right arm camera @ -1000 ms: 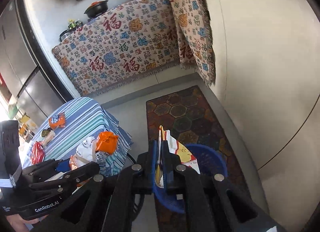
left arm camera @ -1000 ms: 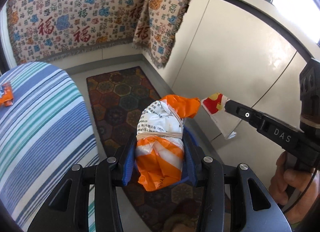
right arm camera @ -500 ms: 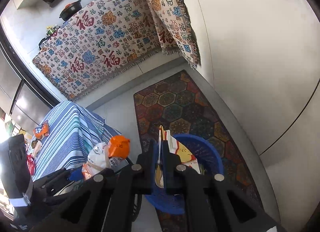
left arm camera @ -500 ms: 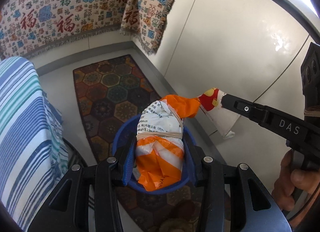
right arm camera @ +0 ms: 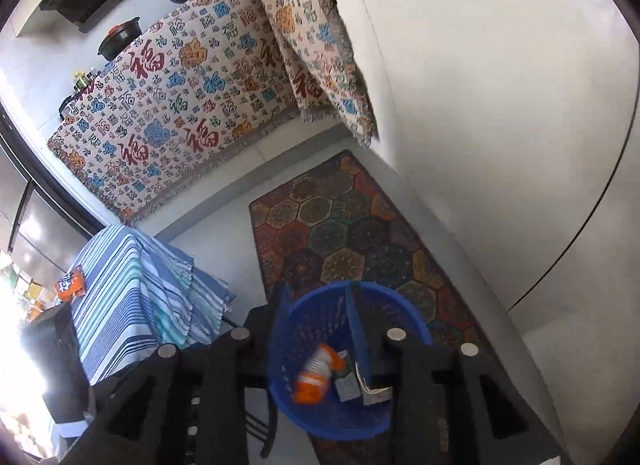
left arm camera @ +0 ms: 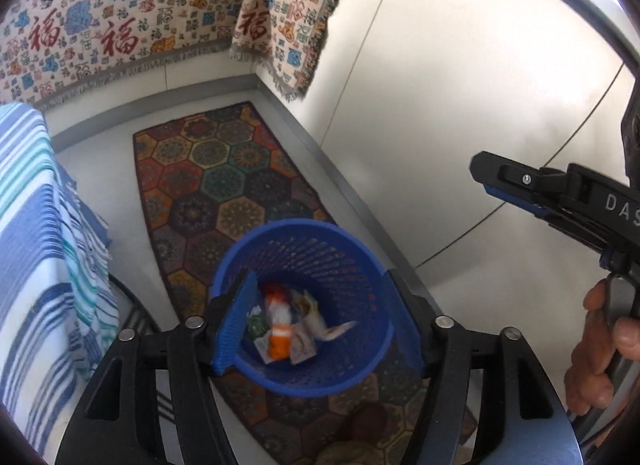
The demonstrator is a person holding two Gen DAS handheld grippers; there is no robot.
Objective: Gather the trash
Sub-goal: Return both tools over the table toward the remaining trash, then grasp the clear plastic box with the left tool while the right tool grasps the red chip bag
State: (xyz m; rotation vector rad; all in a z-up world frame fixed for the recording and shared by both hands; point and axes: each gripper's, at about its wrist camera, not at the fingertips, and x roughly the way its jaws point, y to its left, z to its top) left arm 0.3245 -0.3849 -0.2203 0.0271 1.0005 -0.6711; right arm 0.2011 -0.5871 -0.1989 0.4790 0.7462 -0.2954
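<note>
So both grippers are over the bin, jaws opening, nothing between them.
Nearest, the left gripper [left arm camera: 320,321] and right gripper [right arm camera: 318,329] sit above the blue mesh basket [left arm camera: 360,377]; an orange-and-white wrapper [left arm camera: 279,335] lies crumpled at its bottom beside pale packets [left arm camera: 316,321]. Farther off: patterned hexagon rug [left arm camera: 208,185], striped cloth [left arm camera: 36,225] left.

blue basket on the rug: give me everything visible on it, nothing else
The blue basket is a round, open-topped bin of what looks like plastic, its wall perforated with small holes under a solid rim. It stands upright on the patterned rug, close to the white wall and beside the striped cloth. Inside lie an orange-and-white wrapper and some pale packets, slightly blurred. Both grippers hang above it; neither appears to touch it.
</note>
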